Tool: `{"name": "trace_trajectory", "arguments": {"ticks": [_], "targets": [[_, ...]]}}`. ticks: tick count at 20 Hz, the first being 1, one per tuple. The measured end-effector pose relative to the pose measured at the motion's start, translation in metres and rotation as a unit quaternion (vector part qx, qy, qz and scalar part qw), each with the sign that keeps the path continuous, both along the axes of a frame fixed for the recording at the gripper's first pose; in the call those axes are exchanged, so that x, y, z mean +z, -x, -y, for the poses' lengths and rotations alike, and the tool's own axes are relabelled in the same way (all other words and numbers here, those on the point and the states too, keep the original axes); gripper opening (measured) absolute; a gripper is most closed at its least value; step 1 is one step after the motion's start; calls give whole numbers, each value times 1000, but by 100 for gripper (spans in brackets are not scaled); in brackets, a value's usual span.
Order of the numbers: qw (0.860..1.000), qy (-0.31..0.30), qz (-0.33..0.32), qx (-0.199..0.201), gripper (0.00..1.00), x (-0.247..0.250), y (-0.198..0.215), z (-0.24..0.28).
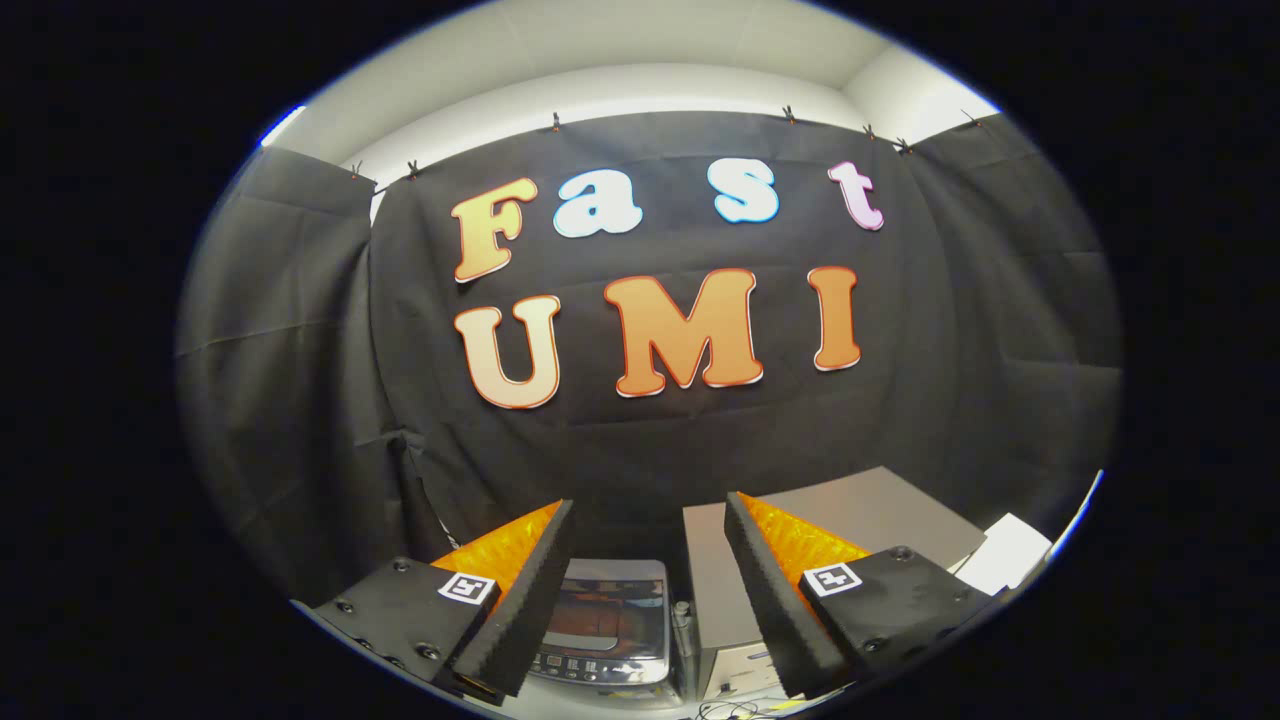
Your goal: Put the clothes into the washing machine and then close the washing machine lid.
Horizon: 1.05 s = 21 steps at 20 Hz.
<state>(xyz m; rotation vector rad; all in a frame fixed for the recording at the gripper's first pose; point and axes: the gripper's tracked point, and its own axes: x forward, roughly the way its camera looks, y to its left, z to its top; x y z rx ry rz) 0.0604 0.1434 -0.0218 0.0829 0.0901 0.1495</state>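
Item: washing machine [608, 622], a small top-loading unit, standing low in the gripper view, seen between the 2 fingers and beyond their tips. Lid: dark, glossy, with reflections across it; it appears to lie down over the top, though this cannot be told for certain. Control strip: a row of small buttons along the near edge of the top. Clothes: cannot be made out through the lid. Item: gripper [650, 520], jaws wide apart, nothing between them, touching nothing; both fingers point forward over the machine with open air in the gap. Left finger [520, 600]: ridged inner pad facing the gap, a square marker tag on its base. Right finger [770, 600]: the same ridged pad and a matching tag on its base. Item: grey box-like cabinet [880, 510], just to the right of the washing machine, flat-topped, partly behind the right finger. Item: white sheet or panel [1005, 550], beyond the cabinet to the right, nature unclear. Item: thin cables [730, 710], lying on the desk [610, 700] near the foot of the cabinet. Backdrop: black cloth wall [650, 440] clipped along its top edge, pale ceiling above.
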Motion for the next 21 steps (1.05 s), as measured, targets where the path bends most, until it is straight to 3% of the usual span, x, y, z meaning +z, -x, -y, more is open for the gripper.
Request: {"name": "trace_trajectory", "arguments": {"ticks": [9,21], "targets": [[998,11,63,7,97,43,31,26],[997,18,75,0,97,53,42,32]]}}
